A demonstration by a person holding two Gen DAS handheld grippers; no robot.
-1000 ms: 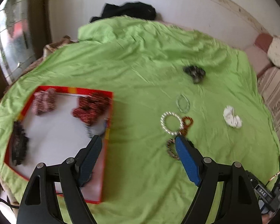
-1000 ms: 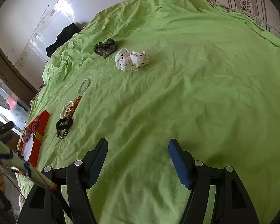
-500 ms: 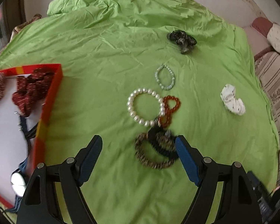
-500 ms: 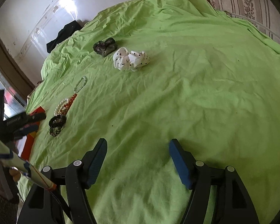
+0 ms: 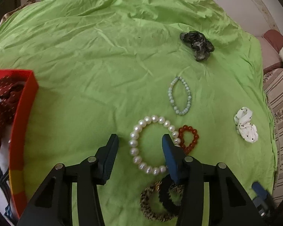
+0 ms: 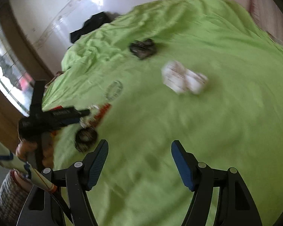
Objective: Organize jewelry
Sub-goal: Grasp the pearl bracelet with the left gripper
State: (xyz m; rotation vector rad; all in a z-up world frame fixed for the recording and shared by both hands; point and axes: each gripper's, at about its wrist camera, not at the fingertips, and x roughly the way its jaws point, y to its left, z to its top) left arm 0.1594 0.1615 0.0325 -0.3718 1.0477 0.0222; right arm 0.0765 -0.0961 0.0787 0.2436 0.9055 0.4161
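Green sheet [image 5: 84, 60]: matt woven cloth, creased throughout, under both sets of fingers. Pearl bracelet [image 5: 141, 130], partly between the left gripper [image 5: 140, 141] fingers: smooth glossy beads; red bead bracelet [image 5: 193, 132] just beyond the right-hand finger: glossy, translucent; pale green bead bracelet [image 5: 186, 90] farther ahead: smooth, dull sheen. White dotted scrunchie [image 5: 246, 125] and dark scrunchie [image 5: 197, 43]: soft gathered cloth; red box [image 5: 22, 116], off the left-hand finger: matt card; finger pads [image 5: 109, 154]: matt ribbed plastic.
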